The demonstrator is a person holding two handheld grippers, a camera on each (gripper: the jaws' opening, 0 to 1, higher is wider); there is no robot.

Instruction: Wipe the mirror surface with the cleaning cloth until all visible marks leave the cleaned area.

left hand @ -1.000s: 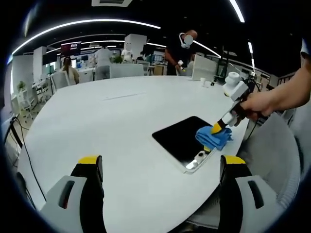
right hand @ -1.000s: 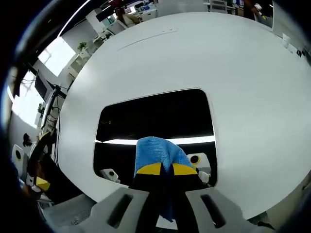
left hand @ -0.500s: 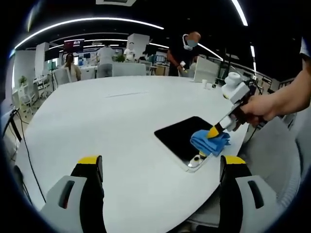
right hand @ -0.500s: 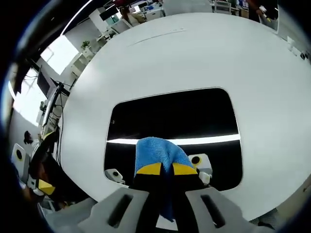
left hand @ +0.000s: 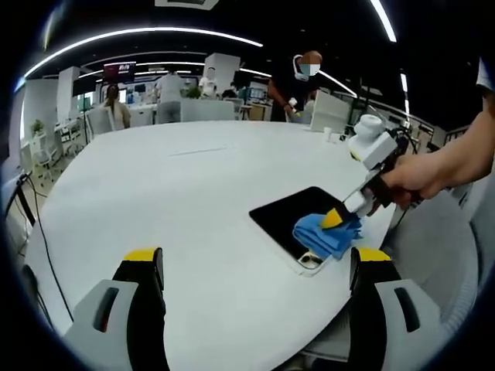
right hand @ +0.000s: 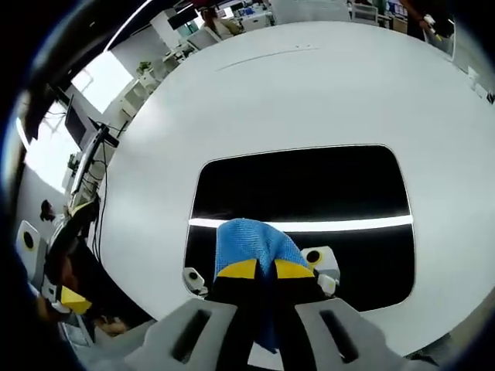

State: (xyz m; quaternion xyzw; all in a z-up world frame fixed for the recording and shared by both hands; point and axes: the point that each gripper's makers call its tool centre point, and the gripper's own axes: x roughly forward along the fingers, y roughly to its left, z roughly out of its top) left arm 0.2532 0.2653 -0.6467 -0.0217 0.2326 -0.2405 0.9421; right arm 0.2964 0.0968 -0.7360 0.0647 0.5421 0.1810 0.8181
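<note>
Pinching the blue cleaning cloth (right hand: 251, 241) tight between its yellow-tipped jaws, the right hand-held gripper (right hand: 257, 269) is pressing the bunched-up cloth down onto the mirror (right hand: 309, 193), near the lower edge of the glass in the right gripper view. The mirror is lying flat on the big white round worktop (right hand: 325, 85) and is looking pretty much black, with one bright strip of ceiling light reflecting across it just above the cloth. You can also catch the gripper's own reflection on either side of the cloth.

Over in the left gripper view, the same right hand-held gripper (left hand: 334, 218) is showing at centre right, held by a person's hand (left hand: 410, 182), with the cloth (left hand: 325, 232) sitting on the near corner of the mirror (left hand: 290, 216), close to the worktop's edge. The left hand-held gripper (left hand: 255, 267) is hanging at the bottom of the frame with its jaws spread wide apart and nothing between them, well apart from the mirror. A few people are standing around in the office background at the top of that frame.
</note>
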